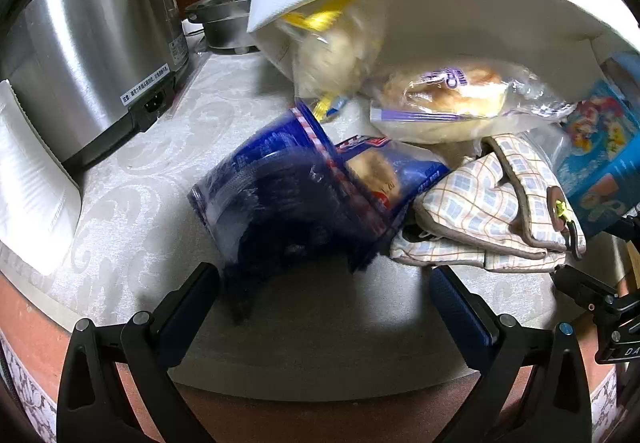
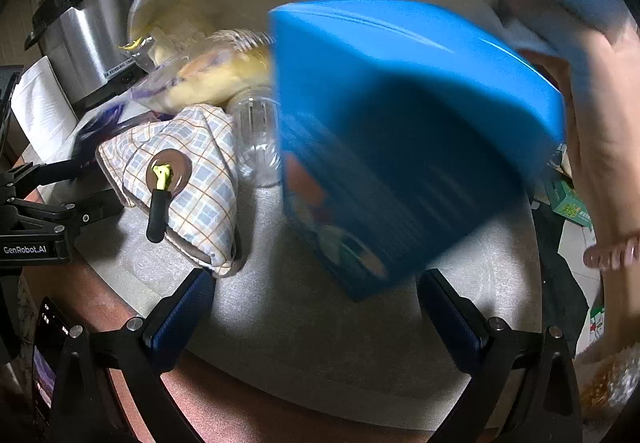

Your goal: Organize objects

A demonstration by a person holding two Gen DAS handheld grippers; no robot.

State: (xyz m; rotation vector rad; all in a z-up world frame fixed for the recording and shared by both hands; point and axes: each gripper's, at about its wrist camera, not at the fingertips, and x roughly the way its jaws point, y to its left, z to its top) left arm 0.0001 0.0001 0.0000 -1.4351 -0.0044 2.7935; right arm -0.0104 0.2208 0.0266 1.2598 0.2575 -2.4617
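On table, both grippers spread wide, holding nothing w/ blurred blue box near.

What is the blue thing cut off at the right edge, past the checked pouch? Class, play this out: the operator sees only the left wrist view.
Observer: It is a blue box, tilted and blurred, standing right of the checked pouch.
Operator: Does the right gripper hold it?
Observer: No. The right gripper is open, and its pads look clear of the box.
Operator: What is beyond the box?
Observer: A bare hand at the right edge.
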